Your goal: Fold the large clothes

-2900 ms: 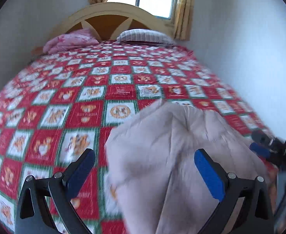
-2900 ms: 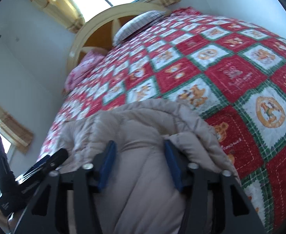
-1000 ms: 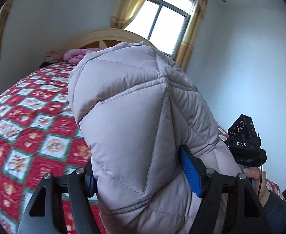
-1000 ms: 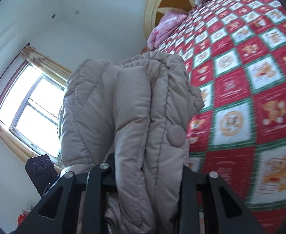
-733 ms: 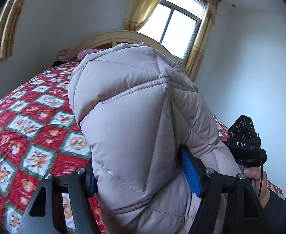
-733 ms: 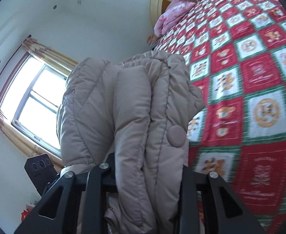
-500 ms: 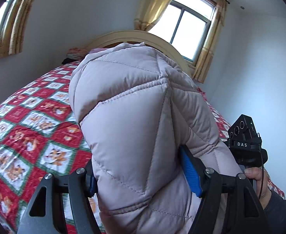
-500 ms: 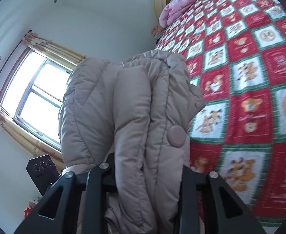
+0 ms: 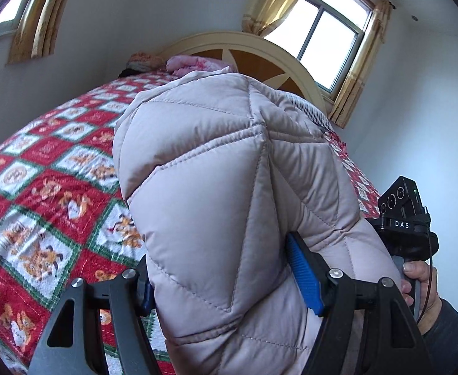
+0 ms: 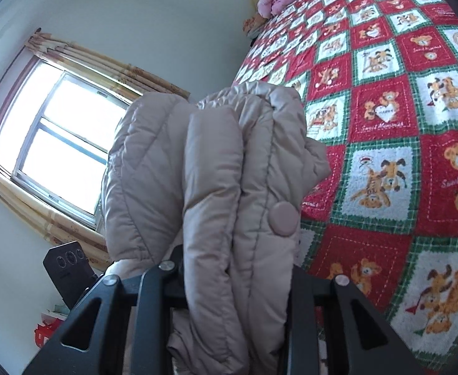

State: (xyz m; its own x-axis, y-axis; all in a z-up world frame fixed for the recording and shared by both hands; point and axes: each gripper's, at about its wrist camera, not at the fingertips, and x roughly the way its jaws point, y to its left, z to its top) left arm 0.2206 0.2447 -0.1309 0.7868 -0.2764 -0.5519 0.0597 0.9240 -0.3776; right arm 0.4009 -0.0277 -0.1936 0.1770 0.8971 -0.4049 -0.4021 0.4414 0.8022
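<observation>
Left gripper (image 9: 225,278) jaws partly open, clamped on a thick fold of the puffy jacket (image 9: 222,193), right gripper (image 10: 232,284) jaws narrow, pinching its bunched edge, jacket held above the quilted bed (image 10: 385,100)

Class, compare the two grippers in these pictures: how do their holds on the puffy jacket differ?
The left gripper straddles a wide quilted bulge of the jacket, blue pads showing; the right gripper pinches a narrower bunch of folds, its pads hidden. A round snap button faces the right gripper, none the left. Both are shut on the jacket above the bed quilt.
</observation>
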